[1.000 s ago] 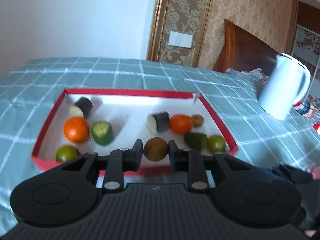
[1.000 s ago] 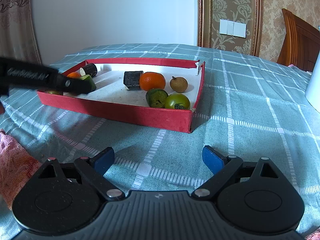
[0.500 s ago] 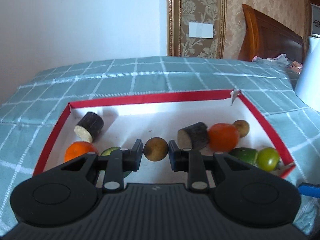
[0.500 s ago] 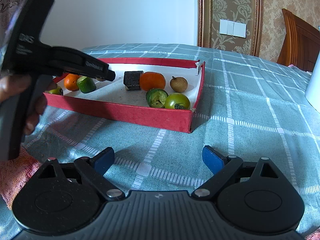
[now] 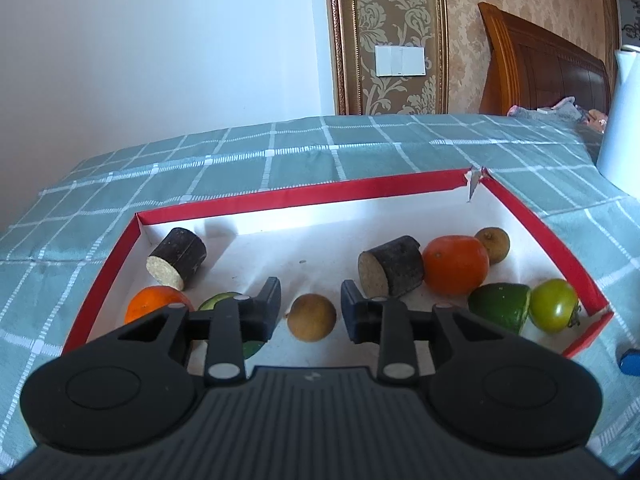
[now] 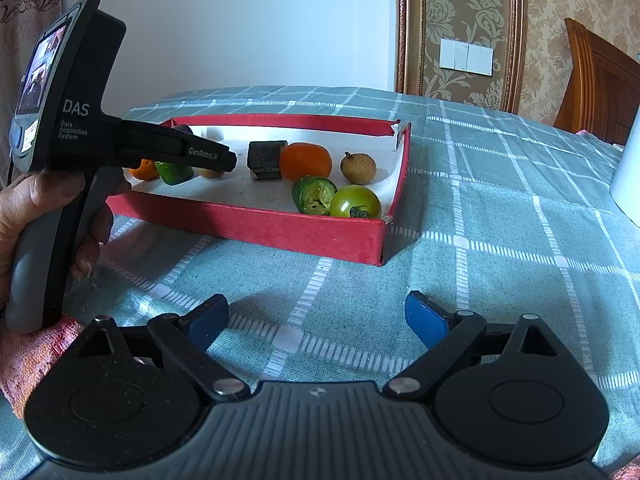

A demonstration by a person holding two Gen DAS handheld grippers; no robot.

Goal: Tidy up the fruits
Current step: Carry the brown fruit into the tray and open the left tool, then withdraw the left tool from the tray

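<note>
A red box with a white floor (image 5: 304, 194) (image 6: 280, 230) holds the fruit. My left gripper (image 5: 311, 312) is inside it, open, with a brown longan (image 5: 312, 317) lying on the floor between the fingers with a gap on each side. To the right are a dark sugarcane piece (image 5: 394, 266), an orange (image 5: 456, 264), another longan (image 5: 493, 243), a cut green fruit (image 5: 500, 306) and a green tomato (image 5: 554, 310). To the left are a second cane piece (image 5: 178, 256), an orange (image 5: 154, 306) and a green piece (image 5: 218, 302). My right gripper (image 6: 316, 318) is open and empty over the cloth, in front of the box.
The box sits on a teal checked cloth (image 6: 500, 208). A white kettle (image 5: 624, 120) stands at the far right. A pink towel (image 6: 32, 356) lies under the left hand. A wooden headboard (image 5: 544, 68) and the wall are behind.
My left gripper moved forward and down into the box and opened, leaving the longan on the floor between the fingers. My right gripper has not moved.
</note>
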